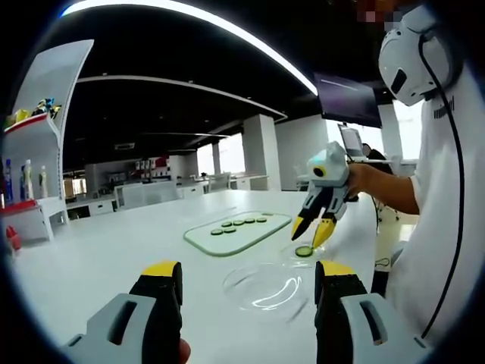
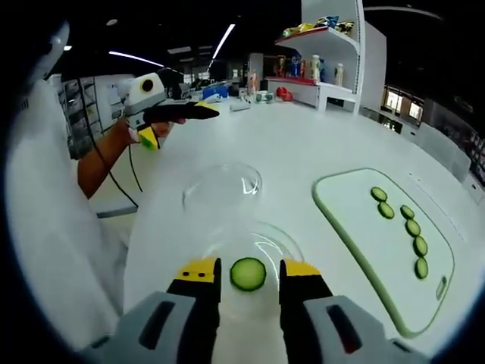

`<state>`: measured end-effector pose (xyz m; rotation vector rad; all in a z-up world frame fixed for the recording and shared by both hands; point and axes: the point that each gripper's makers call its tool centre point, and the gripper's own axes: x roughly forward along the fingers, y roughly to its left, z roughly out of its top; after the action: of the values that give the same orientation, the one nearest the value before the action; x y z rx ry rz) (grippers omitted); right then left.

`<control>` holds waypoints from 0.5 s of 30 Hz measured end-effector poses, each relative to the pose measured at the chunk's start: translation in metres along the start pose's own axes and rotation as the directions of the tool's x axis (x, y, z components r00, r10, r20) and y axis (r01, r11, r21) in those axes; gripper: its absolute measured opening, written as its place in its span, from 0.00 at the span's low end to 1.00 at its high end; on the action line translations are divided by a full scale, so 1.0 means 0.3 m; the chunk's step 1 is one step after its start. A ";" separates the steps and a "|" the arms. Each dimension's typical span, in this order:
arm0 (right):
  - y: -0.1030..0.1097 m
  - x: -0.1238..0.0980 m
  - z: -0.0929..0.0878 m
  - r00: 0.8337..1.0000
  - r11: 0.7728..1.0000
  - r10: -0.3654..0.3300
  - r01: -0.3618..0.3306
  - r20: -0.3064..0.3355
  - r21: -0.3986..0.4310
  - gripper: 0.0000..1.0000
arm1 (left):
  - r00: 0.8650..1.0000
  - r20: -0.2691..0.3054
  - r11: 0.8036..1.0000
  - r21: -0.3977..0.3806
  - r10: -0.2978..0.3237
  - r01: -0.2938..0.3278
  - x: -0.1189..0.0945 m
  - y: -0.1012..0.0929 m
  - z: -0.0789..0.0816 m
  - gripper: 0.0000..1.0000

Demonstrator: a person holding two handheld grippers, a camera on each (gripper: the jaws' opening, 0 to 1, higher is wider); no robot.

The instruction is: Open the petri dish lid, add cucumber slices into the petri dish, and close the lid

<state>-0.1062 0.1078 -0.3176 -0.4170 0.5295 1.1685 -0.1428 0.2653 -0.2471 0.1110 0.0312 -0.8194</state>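
Right tool point(image 2: 248, 284) has its yellow-tipped jaws apart, hovering over the petri dish point(image 2: 250, 243) with one cucumber slice point(image 2: 248, 274) lying between them inside the dish; whether the tips touch the slice cannot be told. In the left gripper view the same tool point(image 1: 312, 230) appears at 2 o'clock, held in a person's hand point(image 1: 356, 180), jaws angled down over that slice point(image 1: 304, 251).

Left tool point(image 1: 248, 292) also stands with jaws apart, holding nothing, above the clear lid point(image 1: 265, 287) resting on the white surface point(image 1: 114, 250). From the right gripper view it shows at 10 o'clock point(image 2: 203, 108), raised above the surface, and the lid point(image 2: 222, 186) lies at 12 o'clock from the dish, just beyond it and apart.

A pale green cutting board point(image 2: 356, 227) sits at 3 o'clock in the right gripper view, carrying five more cucumber slices point(image 2: 413, 227) in a loose row; in the left gripper view the board point(image 1: 204, 239) lies beyond the lid. Shelves with bottles point(image 2: 318, 68) stand at the far edge in the right gripper view.
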 end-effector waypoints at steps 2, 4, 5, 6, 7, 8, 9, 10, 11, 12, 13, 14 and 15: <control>-0.007 -0.002 0.007 1.000 1.000 -0.011 0.011 0.010 0.004 0.31 | 1.000 0.000 1.000 0.001 0.000 0.000 0.000 0.000 0.001 0.71; -0.015 -0.005 0.014 0.999 1.000 -0.022 0.022 0.023 0.009 0.33 | 1.000 0.002 1.000 0.001 -0.001 0.001 0.000 0.000 0.002 0.71; -0.018 -0.006 0.016 0.999 1.000 -0.026 0.026 0.028 0.013 0.35 | 1.000 0.002 1.000 0.000 -0.001 0.001 0.001 0.000 0.002 0.71; -0.022 -0.007 0.018 0.999 0.999 -0.032 0.032 0.034 0.017 0.36 | 1.000 0.002 1.000 0.001 0.000 0.000 0.001 0.000 0.002 0.71; -0.025 -0.009 0.020 0.999 0.999 -0.038 0.037 0.039 0.019 0.37 | 1.000 0.001 1.000 0.001 0.000 0.000 0.001 0.001 0.002 0.71; -0.029 -0.011 0.024 0.998 0.999 -0.045 0.044 0.045 0.020 0.37 | 1.000 0.002 1.000 0.001 0.000 0.000 0.001 0.002 0.002 0.71; -0.033 -0.015 0.028 0.997 0.998 -0.052 0.051 0.054 0.022 0.37 | 1.000 0.003 1.000 0.000 0.000 0.000 0.001 0.003 0.002 0.71; -0.035 -0.018 0.031 0.997 0.998 -0.056 0.055 0.059 0.023 0.38 | 1.000 0.003 1.000 0.001 0.000 0.000 0.002 0.004 0.003 0.71; -0.040 -0.023 0.039 0.995 0.998 -0.065 0.064 0.071 0.021 0.38 | 1.000 0.004 1.000 0.001 0.001 -0.001 0.004 0.005 0.004 0.71; -0.046 -0.028 0.048 0.993 0.997 -0.078 0.077 0.086 0.015 0.38 | 1.000 0.008 1.000 0.004 0.005 -0.005 0.005 0.008 0.007 0.71; -0.054 -0.033 0.060 0.990 0.996 -0.093 0.093 0.105 0.010 0.39 | 1.000 0.012 1.000 0.004 0.009 -0.009 0.006 0.012 0.010 0.71; -0.060 -0.039 0.070 0.987 0.994 -0.106 0.106 0.123 0.007 0.39 | 1.000 0.016 1.000 0.000 0.012 -0.012 0.007 0.016 0.013 0.71; -0.066 -0.046 0.082 0.982 0.993 -0.118 0.119 0.146 0.004 0.39 | 1.000 0.020 1.000 -0.002 0.013 -0.013 0.008 0.018 0.015 0.71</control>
<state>-0.0874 0.1048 -0.2890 -0.3590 0.3696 1.0763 -0.1372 0.2667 -0.2423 0.1014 0.0128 -0.8069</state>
